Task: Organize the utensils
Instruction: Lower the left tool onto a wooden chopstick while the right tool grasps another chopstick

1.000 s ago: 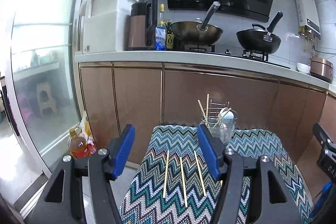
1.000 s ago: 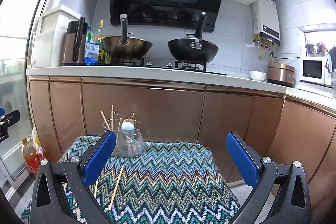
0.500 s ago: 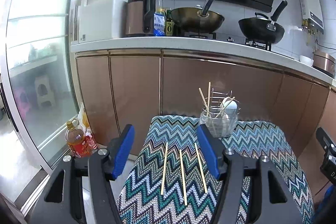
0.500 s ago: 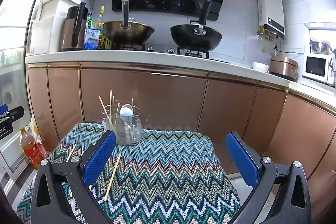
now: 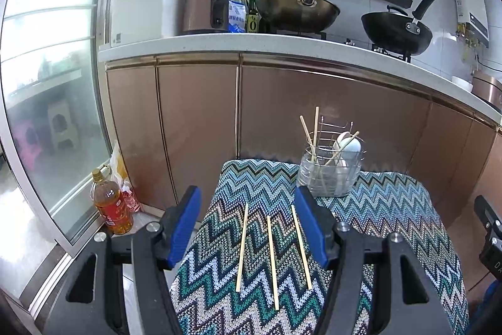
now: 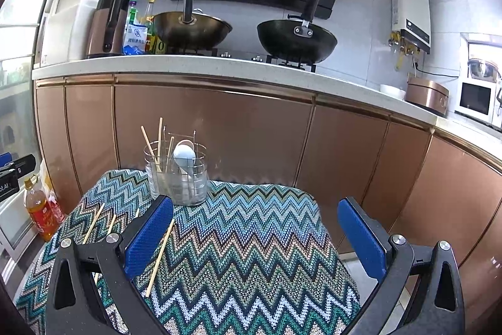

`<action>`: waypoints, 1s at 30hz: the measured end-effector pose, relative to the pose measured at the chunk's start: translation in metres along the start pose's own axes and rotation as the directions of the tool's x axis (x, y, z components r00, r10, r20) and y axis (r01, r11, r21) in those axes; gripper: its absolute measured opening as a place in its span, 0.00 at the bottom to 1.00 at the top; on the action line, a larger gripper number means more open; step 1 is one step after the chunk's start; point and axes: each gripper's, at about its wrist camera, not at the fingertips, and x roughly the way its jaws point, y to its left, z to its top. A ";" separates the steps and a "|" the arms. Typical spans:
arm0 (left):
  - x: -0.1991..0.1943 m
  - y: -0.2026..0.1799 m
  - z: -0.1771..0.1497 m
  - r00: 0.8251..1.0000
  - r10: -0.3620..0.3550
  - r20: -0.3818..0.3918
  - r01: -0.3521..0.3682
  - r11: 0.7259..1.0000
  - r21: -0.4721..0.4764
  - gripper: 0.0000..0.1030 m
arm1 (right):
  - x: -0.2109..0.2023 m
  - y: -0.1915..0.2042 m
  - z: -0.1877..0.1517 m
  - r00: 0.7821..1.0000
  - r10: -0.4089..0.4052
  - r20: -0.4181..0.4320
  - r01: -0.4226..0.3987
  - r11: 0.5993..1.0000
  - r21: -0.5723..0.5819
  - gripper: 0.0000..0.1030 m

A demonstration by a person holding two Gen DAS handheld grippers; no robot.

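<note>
Over the zigzag-patterned desk we hover with both tools, and a fair bit is hard to read. Our left gripper has its jaws apart, nothing between the blue pads; three loose chopsticks lie side by side on the cloth beneath, the rightmost partly hidden behind the right-hand pad. Our right gripper also stands with jaws wide apart and empty. From the right wrist view a fourth stick shows, lying just beside the left pad, and the other three are half hidden behind the tool's black frame. At the far edge of the desk stands the utensil holder, a clear cup in a wire rack holding upright chopsticks and a white spoon; the stems blur through the plastic. Writing is scarce: the bottle on the floor has a red label too small to read, and a counter bottle shows what looks like a "0". Only the right wrist view reaches the microwave and rice cooker; the left wrist view cuts the cooker off.
</note>
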 end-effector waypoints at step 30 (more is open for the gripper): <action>0.249 -0.003 -0.031 0.688 -0.281 -0.669 0.235 0.959 -0.160 0.22 | 0.276 0.111 -0.047 0.539 0.570 -0.620 -0.477 0.813 0.334 0.24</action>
